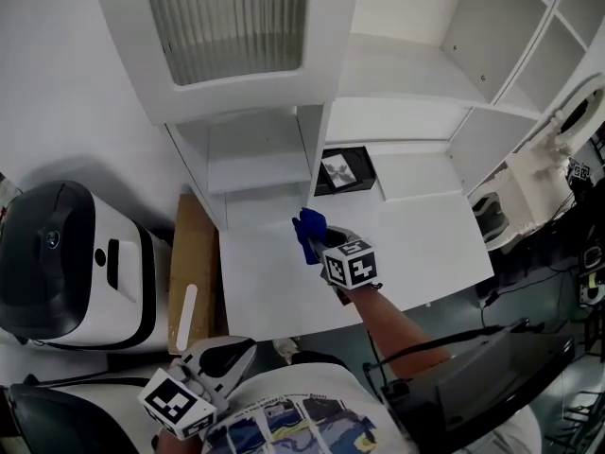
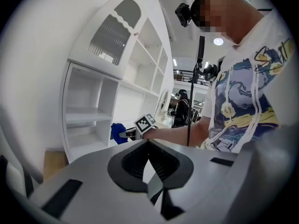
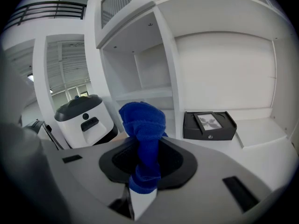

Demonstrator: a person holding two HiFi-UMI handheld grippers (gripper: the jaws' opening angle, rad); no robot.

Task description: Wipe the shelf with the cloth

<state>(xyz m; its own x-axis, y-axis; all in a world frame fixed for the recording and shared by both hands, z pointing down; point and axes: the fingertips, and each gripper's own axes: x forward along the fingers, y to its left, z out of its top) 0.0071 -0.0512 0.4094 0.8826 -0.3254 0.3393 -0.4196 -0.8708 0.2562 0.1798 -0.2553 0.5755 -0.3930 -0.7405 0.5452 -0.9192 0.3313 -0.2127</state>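
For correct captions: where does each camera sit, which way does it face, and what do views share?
Head view: on head, steeply down at shelf unit; left gripper, right gripper, forearm show.
Left gripper view: low beside torso, facing shelves; jaws together, empty.
Right gripper view: facing shelf compartments; jaws shut on blue cloth.
Shared: cloth, all three.

The cloth [image 1: 308,231], held in the right tool [image 1: 319,244], is over the shelf's [image 1: 425,235] lowest board, with the box [image 1: 345,170] behind it at one o'clock, the machine [image 1: 76,263] on the floor at nine o'clock, and the left tool [image 1: 232,353] well apart at seven o'clock.
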